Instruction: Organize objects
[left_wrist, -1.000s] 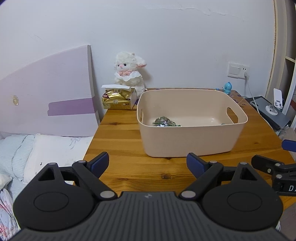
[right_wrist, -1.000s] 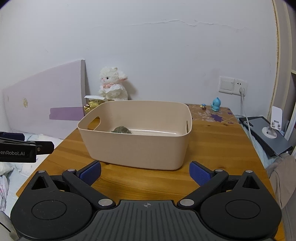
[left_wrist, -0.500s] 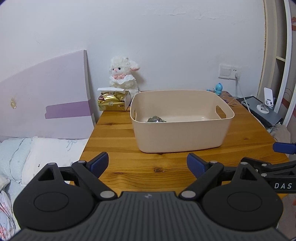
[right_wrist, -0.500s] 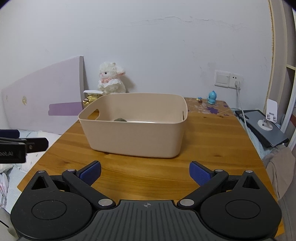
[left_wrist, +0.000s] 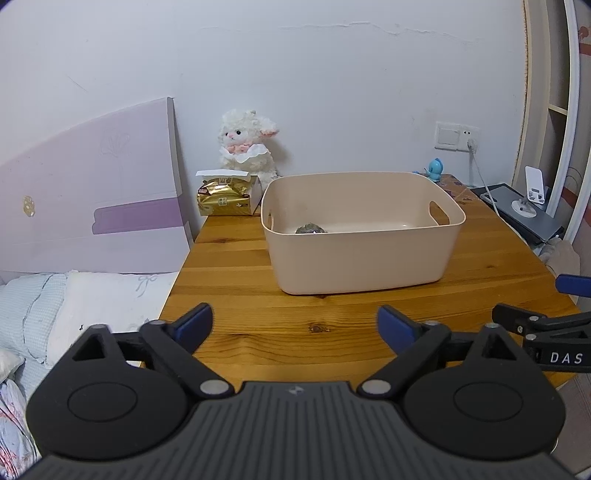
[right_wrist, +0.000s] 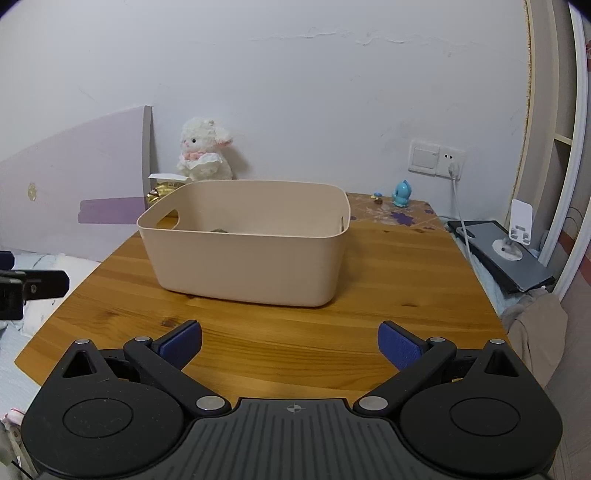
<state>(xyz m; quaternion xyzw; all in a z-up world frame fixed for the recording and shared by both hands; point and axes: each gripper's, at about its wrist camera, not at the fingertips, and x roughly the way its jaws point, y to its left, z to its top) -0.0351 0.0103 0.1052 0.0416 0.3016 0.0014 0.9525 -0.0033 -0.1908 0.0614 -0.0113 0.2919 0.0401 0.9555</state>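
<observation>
A beige plastic bin (left_wrist: 364, 254) (right_wrist: 251, 262) stands on the wooden table (left_wrist: 236, 280) (right_wrist: 399, 280). A small grey-green crumpled object (left_wrist: 311, 229) (right_wrist: 219, 230) lies on its floor, mostly hidden by the near wall. My left gripper (left_wrist: 295, 325) hovers open over the table's front edge, well short of the bin, nothing between its blue pads. My right gripper (right_wrist: 290, 343) is likewise open and empty near the front edge. Each gripper's tip shows at the side of the other's view.
A white plush lamb (left_wrist: 246, 146) (right_wrist: 203, 149) and a gold packet (left_wrist: 223, 195) sit at the back left by a lilac headboard (left_wrist: 92, 192). A blue figurine (right_wrist: 402, 192), a wall socket with cable (right_wrist: 452, 166), a tablet with phone stand (right_wrist: 509, 254) and bedding (left_wrist: 74, 306) border the table.
Both grippers have drawn back from the bin and risen slightly; the bin looks smaller and farther. Both stay open and empty.
</observation>
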